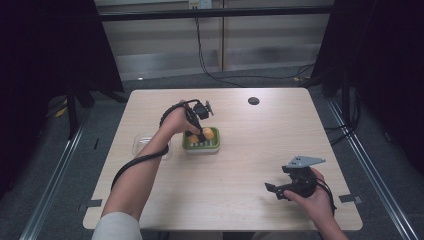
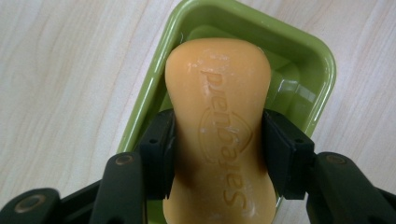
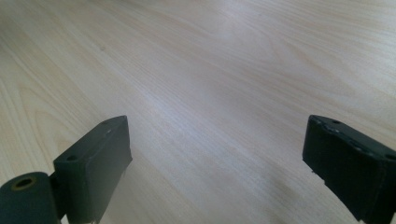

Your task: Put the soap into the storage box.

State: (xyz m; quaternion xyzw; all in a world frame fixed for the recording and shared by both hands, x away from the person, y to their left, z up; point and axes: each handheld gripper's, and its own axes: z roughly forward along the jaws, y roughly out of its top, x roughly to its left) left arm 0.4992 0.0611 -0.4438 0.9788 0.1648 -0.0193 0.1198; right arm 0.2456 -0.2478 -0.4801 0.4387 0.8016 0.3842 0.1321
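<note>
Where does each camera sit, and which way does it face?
High view: above the person's side, looking forward and down at the table; both forearms show.
Left gripper view: on the left gripper, looking down; fingers clamp the orange soap bar over the green soap dish.
Right gripper view: on the right gripper, fingers apart over tabletop.
Shared: soap, dish.

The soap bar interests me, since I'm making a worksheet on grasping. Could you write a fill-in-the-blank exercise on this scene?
1. The left gripper is shut on an orange bar of ____.
2. The soap bar is held over a dish coloured ____.
3. The right gripper has its jaws ____ over the bare wooden table.

Missing words: soap; green; open
</note>
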